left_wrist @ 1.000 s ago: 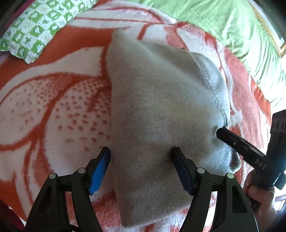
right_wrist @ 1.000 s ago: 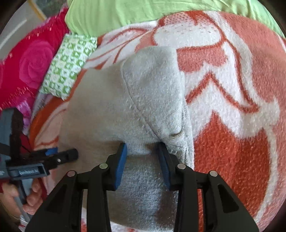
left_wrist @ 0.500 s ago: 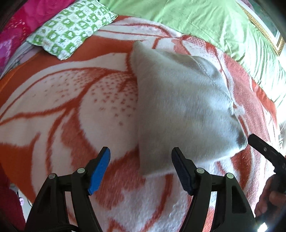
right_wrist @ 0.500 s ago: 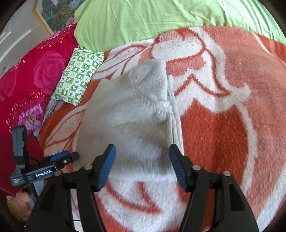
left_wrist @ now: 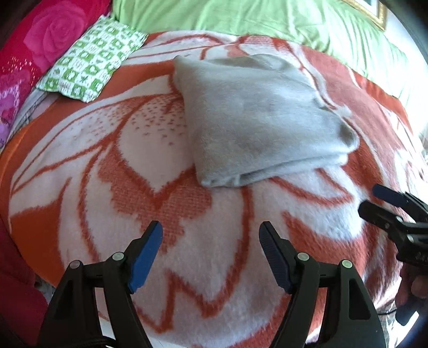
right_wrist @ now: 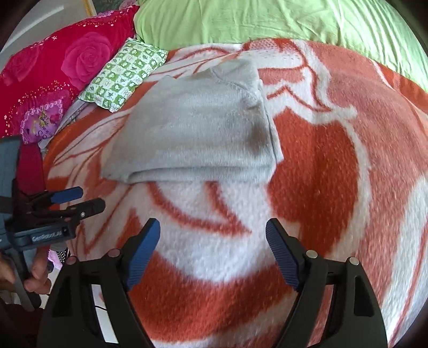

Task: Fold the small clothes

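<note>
A grey knit garment (left_wrist: 256, 117) lies folded into a thick rectangle on the orange-and-white blanket (left_wrist: 149, 150); it also shows in the right wrist view (right_wrist: 198, 128). My left gripper (left_wrist: 211, 235) is open and empty, held back from the garment's near edge. My right gripper (right_wrist: 214, 233) is open and empty too, a little short of the garment's folded edge. The right gripper shows at the right edge of the left wrist view (left_wrist: 374, 198), and the left gripper at the left edge of the right wrist view (right_wrist: 88, 198).
A green-and-white patterned cloth (left_wrist: 91, 59) lies at the far left of the blanket. A pink rose cushion (right_wrist: 61, 69) sits behind it. A light green sheet (right_wrist: 267, 21) covers the far side of the bed.
Both grippers have pulled back off the folded garment. The right gripper was pinching the cloth a second ago and has let go and opened wide. The garment stays folded on the blanket.
</note>
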